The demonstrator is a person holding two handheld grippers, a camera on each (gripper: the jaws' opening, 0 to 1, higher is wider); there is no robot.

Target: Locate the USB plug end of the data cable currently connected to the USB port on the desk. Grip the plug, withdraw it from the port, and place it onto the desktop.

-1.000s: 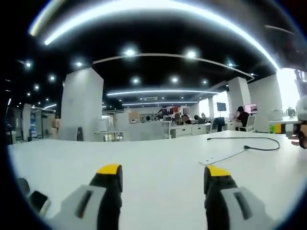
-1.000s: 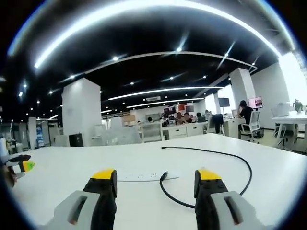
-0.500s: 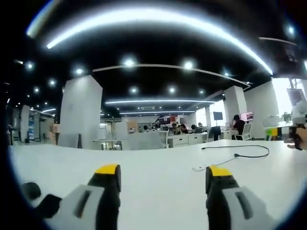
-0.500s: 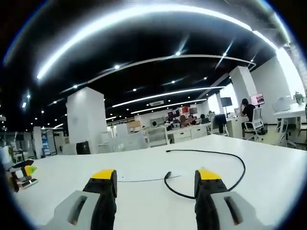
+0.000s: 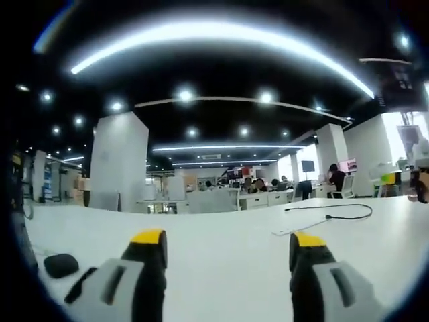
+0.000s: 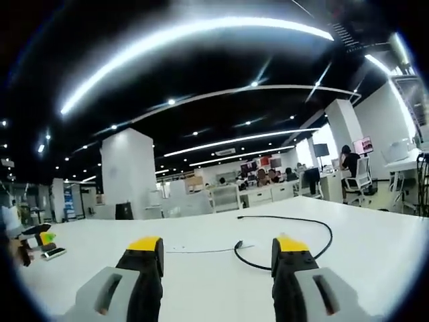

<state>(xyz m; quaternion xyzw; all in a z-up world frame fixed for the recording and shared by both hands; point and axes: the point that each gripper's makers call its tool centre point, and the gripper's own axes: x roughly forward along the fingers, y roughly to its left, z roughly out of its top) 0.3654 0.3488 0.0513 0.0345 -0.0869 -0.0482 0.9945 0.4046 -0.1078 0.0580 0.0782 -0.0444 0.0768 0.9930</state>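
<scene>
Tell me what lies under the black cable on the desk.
The black cable rests on the bare white desk, its plug meeting a flat white strip. Whether the plug sits in a port is too small to tell.

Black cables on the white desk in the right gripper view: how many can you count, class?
1. The black cable loops across the desk ahead of the right gripper, its plug end toward the flat white strip.
</scene>
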